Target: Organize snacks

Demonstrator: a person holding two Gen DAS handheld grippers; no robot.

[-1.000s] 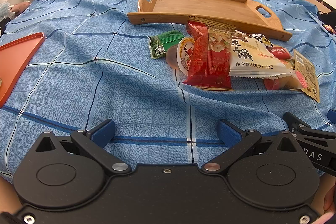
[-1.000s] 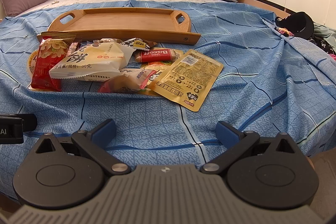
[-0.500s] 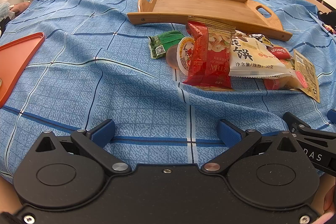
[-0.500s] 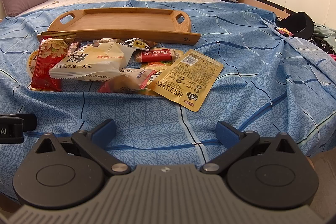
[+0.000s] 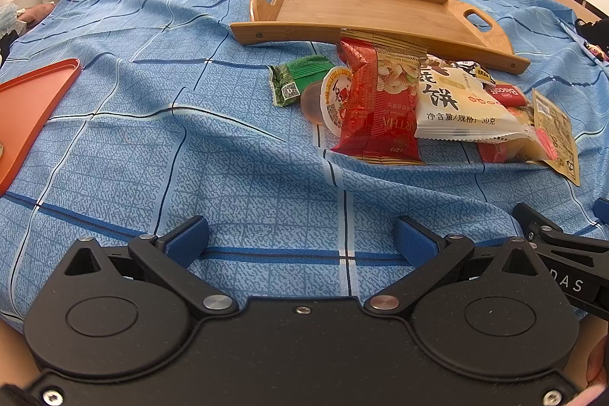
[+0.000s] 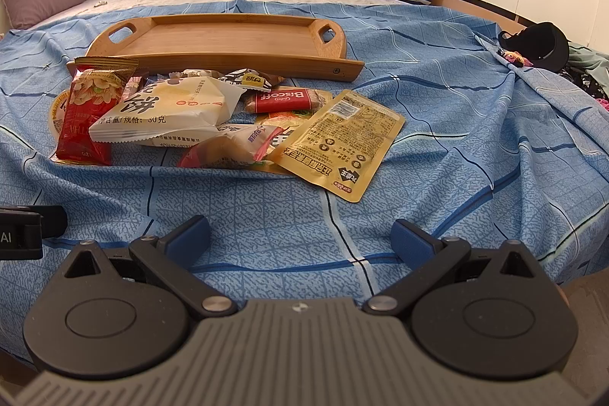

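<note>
Nothing had moved since a second earlier: both views matched frame for frame, so no snack had been lifted and the sorting had not begun.

The blue checked bedspread (image 5: 160, 147) covered the bed, creased into folds around the pile. On it, at the far side, lay the long bamboo tray with cut-out handles (image 6: 224, 40), empty, its near rail just behind the heap. A flat orange plastic tray (image 5: 26, 109) showed at the left edge of the left wrist view, well apart from the snacks.

The snacks lay heaped between the grippers and the bamboo tray. Largest was the white pillow-pack of biscuits with black characters (image 6: 167, 113), overlapping the red nut packet with a gold top (image 5: 377, 101). The gold foil pouch (image 6: 342, 139) lay flat on the right of the heap, nearest the right gripper. Smaller were the red Biscoff wrapper (image 6: 283, 100), the round sealed jelly cup (image 5: 329, 97) and the small green sachet (image 5: 300, 78) on the left fringe.

The left gripper (image 5: 300, 238) and the right gripper (image 6: 300, 238) each hung low over the bedspread, short of the pile, blue pads spread wide with nothing between them. By my reading, the first pick remained undone.
</note>
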